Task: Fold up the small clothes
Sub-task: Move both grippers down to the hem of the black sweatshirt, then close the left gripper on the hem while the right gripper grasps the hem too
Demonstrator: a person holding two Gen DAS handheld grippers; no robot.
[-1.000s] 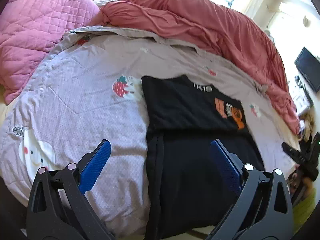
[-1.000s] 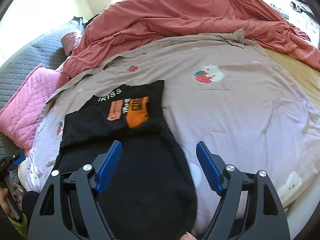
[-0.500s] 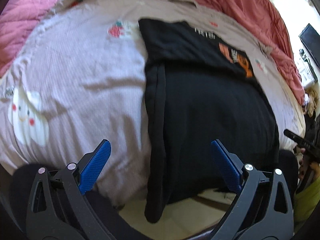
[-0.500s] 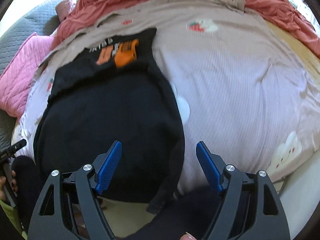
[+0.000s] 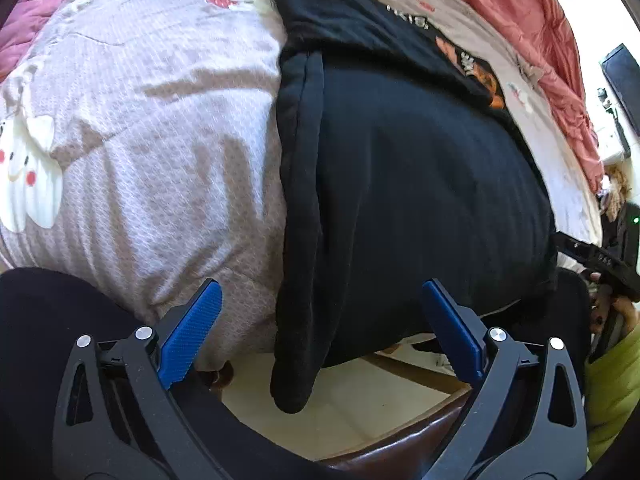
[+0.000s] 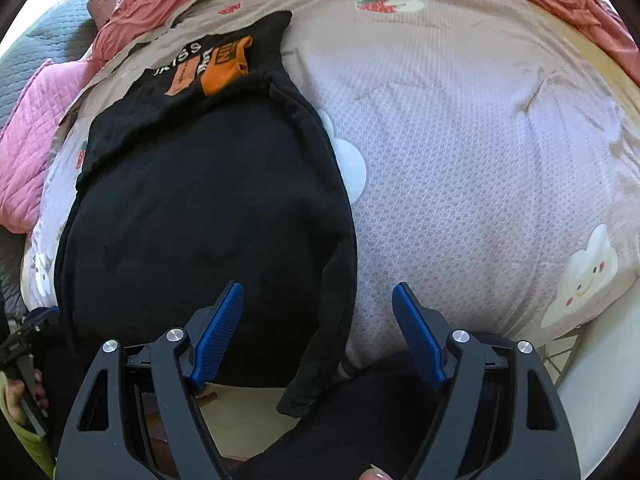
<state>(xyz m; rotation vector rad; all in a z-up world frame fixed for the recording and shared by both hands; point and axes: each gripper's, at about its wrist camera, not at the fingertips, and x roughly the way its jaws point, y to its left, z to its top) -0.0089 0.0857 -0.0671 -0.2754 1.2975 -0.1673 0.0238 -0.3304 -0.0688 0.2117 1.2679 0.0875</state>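
Note:
A black garment (image 5: 420, 184) lies flat on the bed, its near end hanging over the bed's edge. A folded black shirt with an orange print (image 6: 216, 64) lies just beyond it. My left gripper (image 5: 320, 304) is open above the garment's left near corner, where a long folded edge (image 5: 298, 240) dangles down. My right gripper (image 6: 318, 308) is open over the right near corner (image 6: 316, 368), which also hangs past the edge. Neither pair of blue pads touches the cloth.
A pale quilt (image 6: 480, 160) with strawberry and cloud prints covers the bed. A salmon duvet (image 5: 540, 40) is bunched at the far side, pink quilted pillows (image 6: 24, 140) beside it. Dark trouser legs (image 5: 40, 340) and pale floor (image 5: 360, 408) show below the edge.
Both grippers have sunk and tipped downward toward the bed's near edge. The black garment now fills more of each view, and its hanging corners and the floor have come into sight.

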